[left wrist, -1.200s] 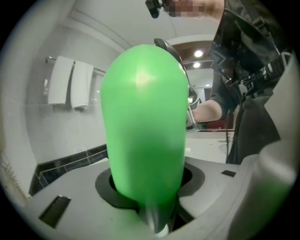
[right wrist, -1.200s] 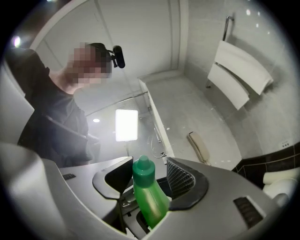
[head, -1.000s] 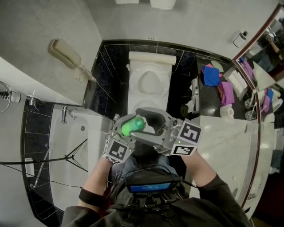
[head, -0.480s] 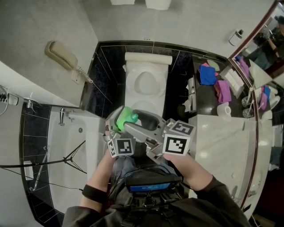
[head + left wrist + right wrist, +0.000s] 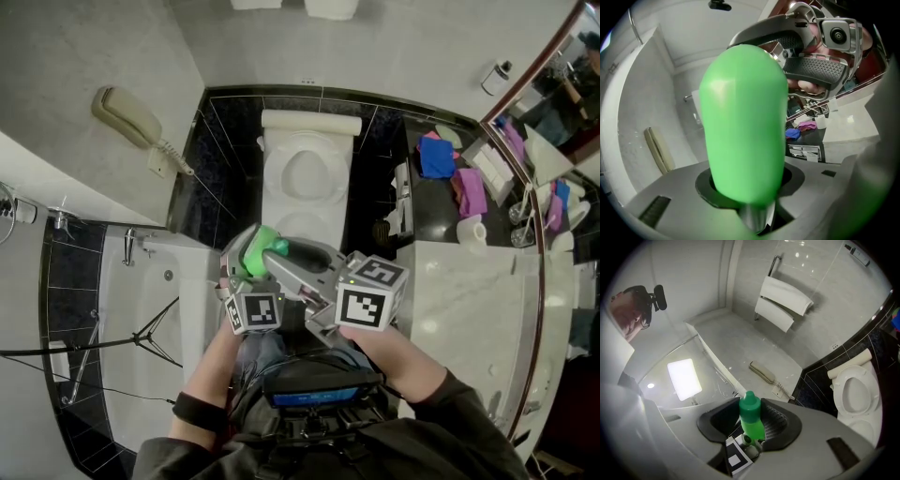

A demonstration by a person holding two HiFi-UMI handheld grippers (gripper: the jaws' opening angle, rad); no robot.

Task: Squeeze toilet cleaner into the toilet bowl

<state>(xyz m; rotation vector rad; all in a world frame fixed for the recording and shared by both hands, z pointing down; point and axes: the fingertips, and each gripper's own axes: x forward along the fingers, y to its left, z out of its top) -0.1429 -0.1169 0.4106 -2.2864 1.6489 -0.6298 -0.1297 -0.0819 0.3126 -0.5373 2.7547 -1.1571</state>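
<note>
A green toilet-cleaner bottle (image 5: 261, 251) is held over my lap, in front of the white toilet (image 5: 307, 178), whose seat is down and lid up. My left gripper (image 5: 246, 261) is shut on the bottle's body, which fills the left gripper view (image 5: 743, 122). My right gripper (image 5: 286, 255) reaches in from the right. Its jaws have just been closing, and the bottle's cap end (image 5: 751, 418) now sits between them with the pads against it. The toilet (image 5: 855, 392) lies at the right in the right gripper view.
A wall phone (image 5: 131, 112) hangs at the left above a white bathtub (image 5: 141, 309). At the right, a dark shelf holds blue and purple cloths (image 5: 441, 159), beside a marble counter (image 5: 469, 291) and a mirror. Folded towels (image 5: 783, 301) hang on the wall rack.
Both grippers have shifted slightly left with the bottle. The right gripper has rolled, and its wide jaws have come in round the bottle's cap end.
</note>
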